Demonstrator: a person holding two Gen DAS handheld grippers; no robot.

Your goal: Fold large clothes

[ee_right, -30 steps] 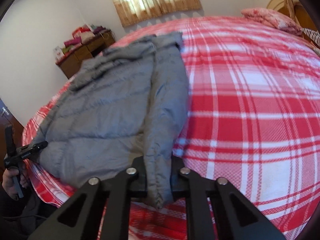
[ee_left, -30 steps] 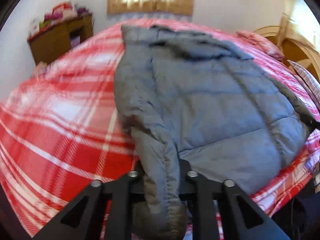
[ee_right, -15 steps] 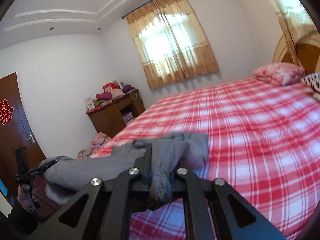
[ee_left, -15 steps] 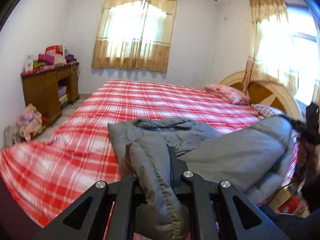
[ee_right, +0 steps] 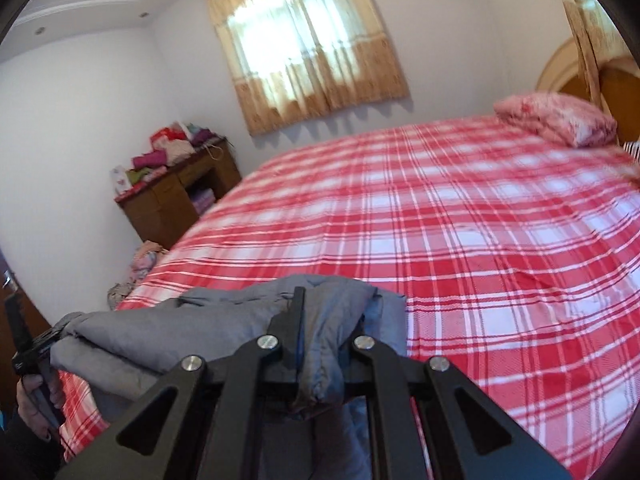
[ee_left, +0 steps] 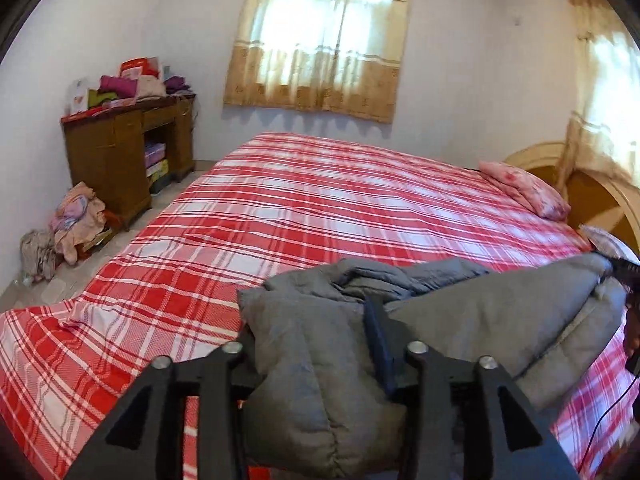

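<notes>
Both tongs hold the grey jacket [ee_left: 500,320]: right tongs [ee_right: 316,344] pinch it, left tongs [ee_left: 320,344] just loosening around it

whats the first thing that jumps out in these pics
The red plaid bedspread fills the room under a curtained window. At its near edge a grey puffer jacket is bunched, its ends in the left gripper and the right gripper.

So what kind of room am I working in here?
A home bedroom, by the look of it: a large bed with a red plaid cover, a pink pillow by the headboard, and a wooden desk piled with folded clothes under a curtained window.
</notes>
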